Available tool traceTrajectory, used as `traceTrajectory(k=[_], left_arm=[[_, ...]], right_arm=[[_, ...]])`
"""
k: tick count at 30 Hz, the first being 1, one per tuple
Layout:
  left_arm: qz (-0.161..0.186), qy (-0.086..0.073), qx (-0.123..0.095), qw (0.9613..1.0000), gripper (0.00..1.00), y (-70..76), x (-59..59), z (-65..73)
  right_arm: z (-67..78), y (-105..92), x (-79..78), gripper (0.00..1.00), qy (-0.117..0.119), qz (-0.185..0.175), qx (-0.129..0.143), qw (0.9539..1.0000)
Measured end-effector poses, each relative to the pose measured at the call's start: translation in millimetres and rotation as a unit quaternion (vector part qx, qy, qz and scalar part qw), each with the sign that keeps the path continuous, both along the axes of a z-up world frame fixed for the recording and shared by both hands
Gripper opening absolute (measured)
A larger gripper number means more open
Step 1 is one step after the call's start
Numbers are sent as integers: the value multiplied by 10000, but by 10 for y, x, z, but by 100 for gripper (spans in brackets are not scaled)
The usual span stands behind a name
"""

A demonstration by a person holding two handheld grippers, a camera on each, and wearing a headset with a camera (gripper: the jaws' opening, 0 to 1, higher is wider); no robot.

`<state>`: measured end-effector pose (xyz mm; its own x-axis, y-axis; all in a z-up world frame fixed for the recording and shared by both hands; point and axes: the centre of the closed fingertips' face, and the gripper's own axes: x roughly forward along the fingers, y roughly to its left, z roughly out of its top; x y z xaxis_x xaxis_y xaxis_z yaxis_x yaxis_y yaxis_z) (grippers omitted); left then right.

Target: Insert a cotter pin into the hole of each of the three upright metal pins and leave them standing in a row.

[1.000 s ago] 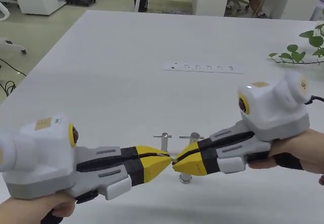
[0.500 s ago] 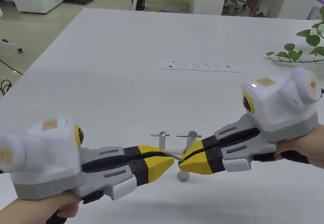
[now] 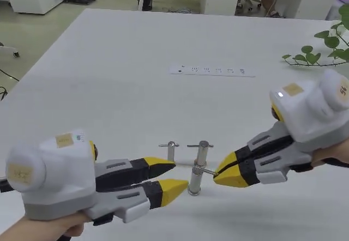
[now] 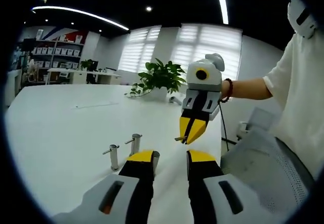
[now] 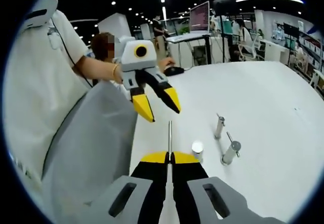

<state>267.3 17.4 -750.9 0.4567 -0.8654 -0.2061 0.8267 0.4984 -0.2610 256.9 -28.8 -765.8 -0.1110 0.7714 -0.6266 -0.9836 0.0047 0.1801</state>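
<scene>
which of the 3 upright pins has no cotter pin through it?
The front pin, by the right gripper holding a cotter pin: its top is bare. The left rear pin and right rear pin each have one through the top.

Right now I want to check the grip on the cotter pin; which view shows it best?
The right gripper view: the cotter pin sticks straight out from the shut jaws of the right hand-held gripper, its free length visible. The head view gives a short sliver near an upright metal pin; the left gripper view, a tiny stub.
</scene>
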Motion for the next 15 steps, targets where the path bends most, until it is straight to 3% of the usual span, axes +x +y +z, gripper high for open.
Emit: traceTrajectory(k=[12,15], left_arm=[[84,-95,582,9982,29,-50,165,-222],[65,-148,840,9963,29,-71,206,-323]], right_arm=[[-298,-231,131,3,-228,101,-708,9972],[-350,-243,154,3,-233,122,-766,9967]])
